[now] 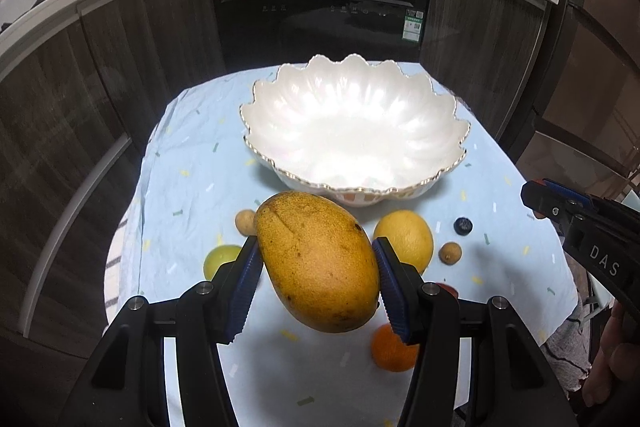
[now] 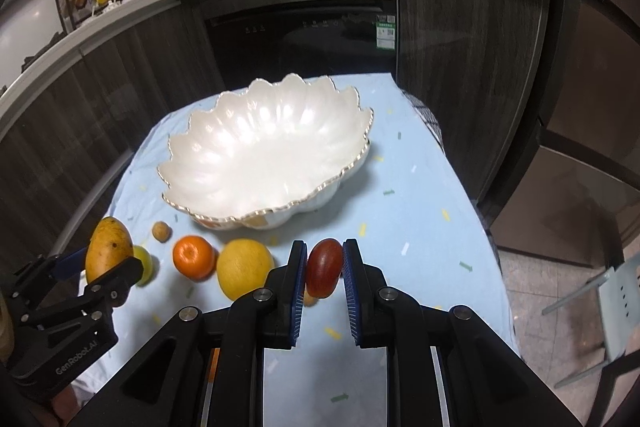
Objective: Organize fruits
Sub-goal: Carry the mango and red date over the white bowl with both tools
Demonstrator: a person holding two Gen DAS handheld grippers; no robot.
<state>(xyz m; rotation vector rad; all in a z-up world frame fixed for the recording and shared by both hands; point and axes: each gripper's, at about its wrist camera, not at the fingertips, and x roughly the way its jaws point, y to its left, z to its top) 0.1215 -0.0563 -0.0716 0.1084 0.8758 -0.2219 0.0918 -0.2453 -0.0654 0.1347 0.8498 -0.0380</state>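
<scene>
Left tongs clenched on mango, lifted clear of worktop over near edge; yellow-orange skin, brown-speckled, oblong, blue ribbed pads pressing both flanks. Below and around: lime and small brown longan toward left edge, orange nearest front edge, yellow grapefruit just beside mango. Scalloped pearly bowl, gilt rim, glossy, toward far edge, empty, bare cloth open on both sides. Further right, second longan and dark blueberry, apart from each other. Right tongs clenched on smooth dark-red oval fruit, raised near front edge, open blue confetti-print cloth stretching to right edge.
</scene>
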